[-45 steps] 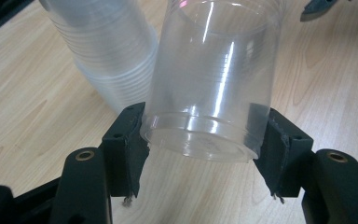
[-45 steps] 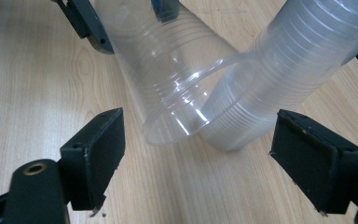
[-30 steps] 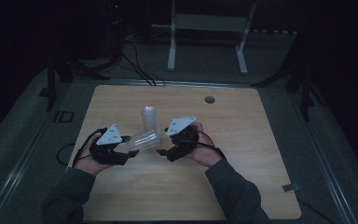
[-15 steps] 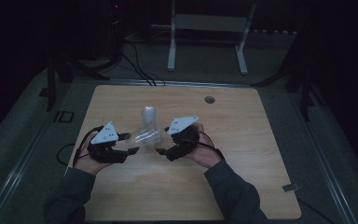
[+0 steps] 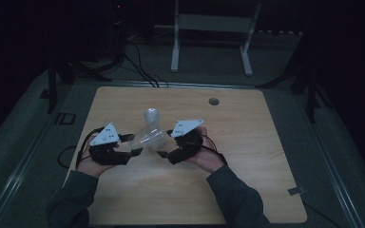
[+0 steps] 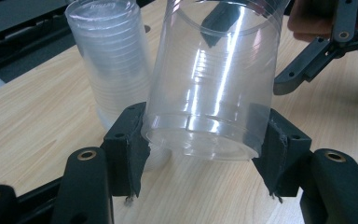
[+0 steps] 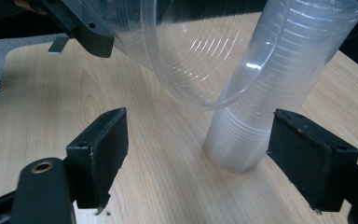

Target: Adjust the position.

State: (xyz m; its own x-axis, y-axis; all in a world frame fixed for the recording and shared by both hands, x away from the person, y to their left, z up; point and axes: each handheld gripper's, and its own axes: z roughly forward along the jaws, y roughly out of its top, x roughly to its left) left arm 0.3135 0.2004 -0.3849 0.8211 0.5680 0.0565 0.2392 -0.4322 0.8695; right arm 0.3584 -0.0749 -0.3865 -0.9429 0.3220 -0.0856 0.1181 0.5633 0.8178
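Clamping my left hand-held gripper (image 6: 200, 158) on the base of a clear cup (image 6: 214, 79), I hold it tilted, already off the cup stack (image 6: 109, 60) standing on the table (image 6: 32, 135); my right hand-held gripper (image 7: 198, 149) waits apart, holding nothing, and the cup isn't set down yet.

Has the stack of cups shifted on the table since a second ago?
No. The stack of cups stands at the same spot left of the table's round hole; the left gripper holds only the single cup.

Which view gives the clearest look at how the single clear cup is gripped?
The left gripper view: the left gripper has its pads against the base end of the single clear cup. The right gripper view shows its open rim; the high view shows it small and dim.
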